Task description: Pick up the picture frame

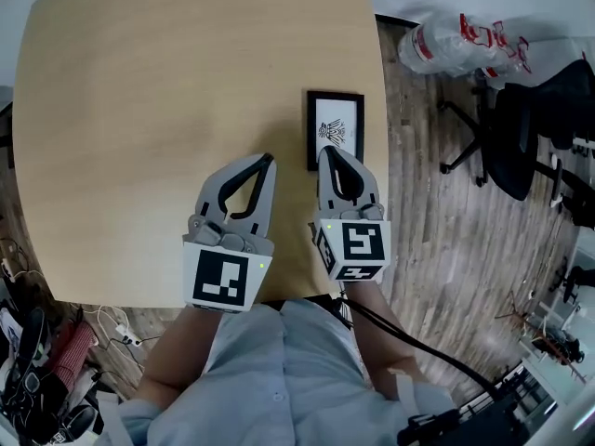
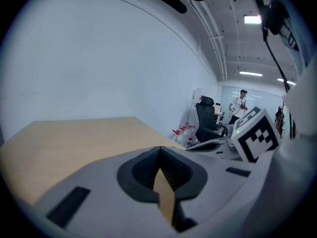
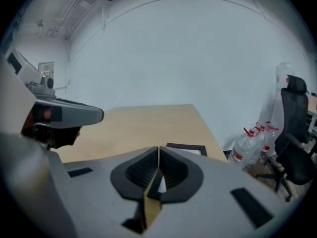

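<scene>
Wooden table (image 1: 139, 110) with picture frame (image 1: 335, 95), drawing (image 1: 336, 133) inside

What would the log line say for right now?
left gripper: shut, empty | right gripper: shut, empty | picture frame: flat on table

Wooden table (image 1: 139, 110); office chair (image 1: 535, 128); perhaps bagged bottles (image 1: 456, 43).

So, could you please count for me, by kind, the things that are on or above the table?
picture frame: 1
grippers (left gripper, right gripper, both with fingers closed and empty): 2
Total: 3
</scene>
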`<state>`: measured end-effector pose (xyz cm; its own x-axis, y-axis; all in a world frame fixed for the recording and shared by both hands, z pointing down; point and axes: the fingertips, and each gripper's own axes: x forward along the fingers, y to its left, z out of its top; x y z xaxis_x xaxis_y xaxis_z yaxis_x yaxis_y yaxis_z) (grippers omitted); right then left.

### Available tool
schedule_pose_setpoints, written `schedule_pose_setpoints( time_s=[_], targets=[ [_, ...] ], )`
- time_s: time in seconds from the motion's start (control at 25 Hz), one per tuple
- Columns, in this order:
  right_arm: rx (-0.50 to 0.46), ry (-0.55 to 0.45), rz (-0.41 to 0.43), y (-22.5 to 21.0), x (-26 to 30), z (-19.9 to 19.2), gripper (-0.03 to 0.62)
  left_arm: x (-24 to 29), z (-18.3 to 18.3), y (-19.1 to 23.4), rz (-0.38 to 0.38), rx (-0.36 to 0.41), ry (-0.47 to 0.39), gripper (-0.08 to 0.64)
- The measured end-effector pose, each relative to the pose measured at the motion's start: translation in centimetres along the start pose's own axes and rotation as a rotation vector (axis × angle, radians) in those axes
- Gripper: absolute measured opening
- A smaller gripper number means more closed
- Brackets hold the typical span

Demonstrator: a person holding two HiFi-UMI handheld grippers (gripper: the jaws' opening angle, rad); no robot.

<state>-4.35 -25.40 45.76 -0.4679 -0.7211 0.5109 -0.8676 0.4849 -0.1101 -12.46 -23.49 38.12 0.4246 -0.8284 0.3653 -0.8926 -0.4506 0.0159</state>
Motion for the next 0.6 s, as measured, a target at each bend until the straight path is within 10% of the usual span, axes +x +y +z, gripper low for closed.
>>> schedule_pose_setpoints(
  time_s=[0.6],
  targets=[
    [0.006,0.291,-0.031,0.5,4.1,-4.4,0.089,-0.5,-1.7,3.0,-0.024,-0.041,0.041,0.002]
  ],
)
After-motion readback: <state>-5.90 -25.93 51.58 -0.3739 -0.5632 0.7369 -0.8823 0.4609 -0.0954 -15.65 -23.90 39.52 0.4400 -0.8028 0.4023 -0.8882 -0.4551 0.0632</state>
